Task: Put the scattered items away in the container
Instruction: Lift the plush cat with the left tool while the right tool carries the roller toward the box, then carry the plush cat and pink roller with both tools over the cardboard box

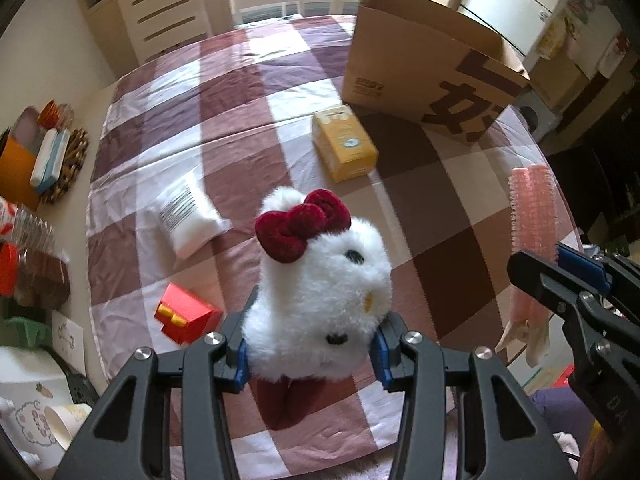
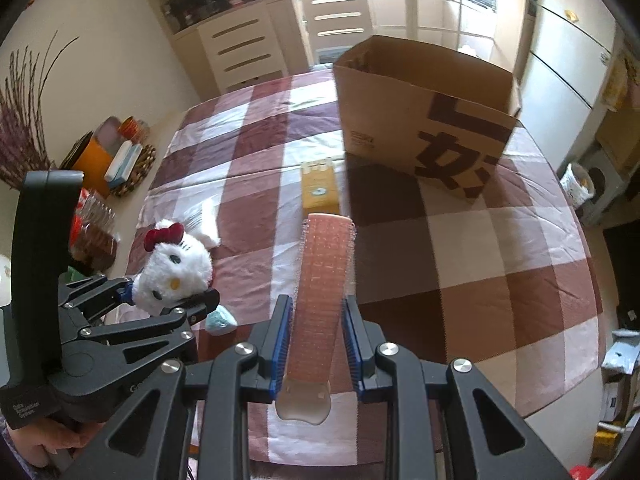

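My left gripper [image 1: 312, 354] is shut on a white plush cat [image 1: 324, 300] with a red bow, held above the checked tablecloth [image 1: 240, 128]; the same gripper [image 2: 170, 294] and plush cat [image 2: 172, 276] show at the left of the right wrist view. My right gripper [image 2: 318, 340] is shut on a pink hair roller [image 2: 324, 292] that stands up between the pads; it also appears as the right gripper [image 1: 560, 276] with the roller [image 1: 534, 216] in the left wrist view. The open brown paper bag [image 1: 420, 68] stands upright at the far right of the table, bag [image 2: 420, 120].
On the cloth lie a yellow box [image 1: 346, 144], a white barcoded packet [image 1: 192, 216] and a red toy block [image 1: 186, 314]. A light blue item [image 2: 222, 322] lies near the front edge. Clutter [image 1: 40, 160] crowds the table's left side. Chairs stand beyond the table.
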### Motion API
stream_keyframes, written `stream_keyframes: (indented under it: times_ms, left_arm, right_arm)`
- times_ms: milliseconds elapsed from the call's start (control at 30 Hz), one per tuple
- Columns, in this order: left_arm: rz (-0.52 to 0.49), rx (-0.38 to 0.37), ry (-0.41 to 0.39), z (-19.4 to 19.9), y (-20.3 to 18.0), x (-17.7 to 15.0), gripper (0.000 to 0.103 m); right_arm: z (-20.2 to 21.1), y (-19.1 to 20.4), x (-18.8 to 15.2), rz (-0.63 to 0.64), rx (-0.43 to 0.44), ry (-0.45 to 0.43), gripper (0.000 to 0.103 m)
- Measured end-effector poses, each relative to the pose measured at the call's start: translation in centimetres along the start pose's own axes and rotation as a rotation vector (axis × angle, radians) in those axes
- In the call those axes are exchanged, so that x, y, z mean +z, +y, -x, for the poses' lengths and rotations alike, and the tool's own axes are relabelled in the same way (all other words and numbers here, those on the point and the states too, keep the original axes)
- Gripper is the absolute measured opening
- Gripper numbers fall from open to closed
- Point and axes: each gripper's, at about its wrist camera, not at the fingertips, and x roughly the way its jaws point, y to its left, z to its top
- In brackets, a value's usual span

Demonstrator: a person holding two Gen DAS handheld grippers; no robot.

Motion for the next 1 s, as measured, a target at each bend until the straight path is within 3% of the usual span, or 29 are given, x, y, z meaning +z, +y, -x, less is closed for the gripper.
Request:
stream_keyframes:
  times_ms: [1000]
  left_arm:
    - [-0.209,-0.049,0.016,-1.4,-9.6,3.5,0.046]
  right_arm:
    - [1.8,-8.4,-0.7,-0.171,-0.082,-0.039,0.025]
